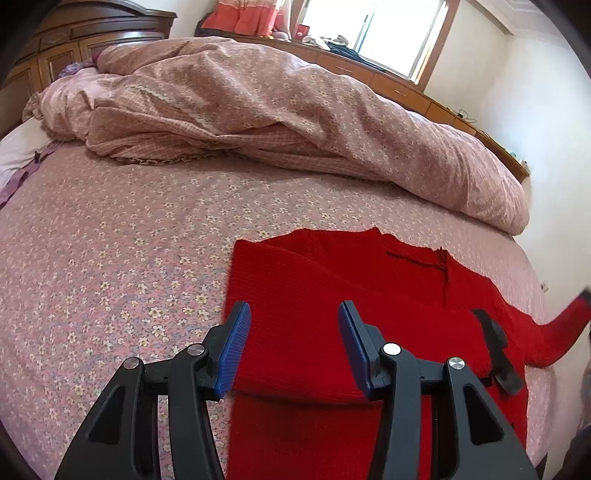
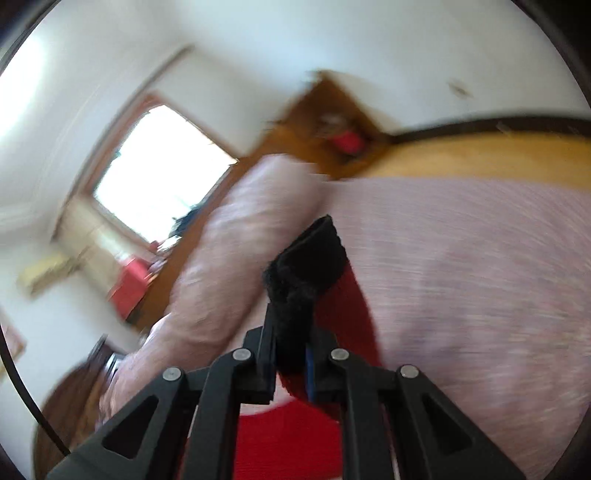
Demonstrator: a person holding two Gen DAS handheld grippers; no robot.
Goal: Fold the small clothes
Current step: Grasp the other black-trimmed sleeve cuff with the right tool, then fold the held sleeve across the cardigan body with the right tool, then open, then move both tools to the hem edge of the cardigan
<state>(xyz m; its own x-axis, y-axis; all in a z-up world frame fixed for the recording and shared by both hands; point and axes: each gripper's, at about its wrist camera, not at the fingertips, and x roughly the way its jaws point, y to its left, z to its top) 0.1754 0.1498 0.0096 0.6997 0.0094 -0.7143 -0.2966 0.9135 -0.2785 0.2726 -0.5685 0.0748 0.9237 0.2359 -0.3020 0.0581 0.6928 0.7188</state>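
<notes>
A red knit sweater [image 1: 332, 288] lies on the bed, its left side folded over. My left gripper [image 1: 293, 343] is open just above its folded part, empty. One sleeve [image 1: 565, 325] stretches off to the right, lifted. In the blurred right wrist view my right gripper [image 2: 291, 332] is shut on that red sleeve's black furry cuff [image 2: 306, 266], held above the bed, and the sweater body [image 2: 288, 439] shows below.
The bed has a pink flowered sheet [image 1: 129, 258]. A crumpled pink duvet [image 1: 277, 110] lies along its far side. A wooden headboard [image 1: 74, 40] is at far left. A window [image 1: 373, 33] with a wooden ledge runs behind.
</notes>
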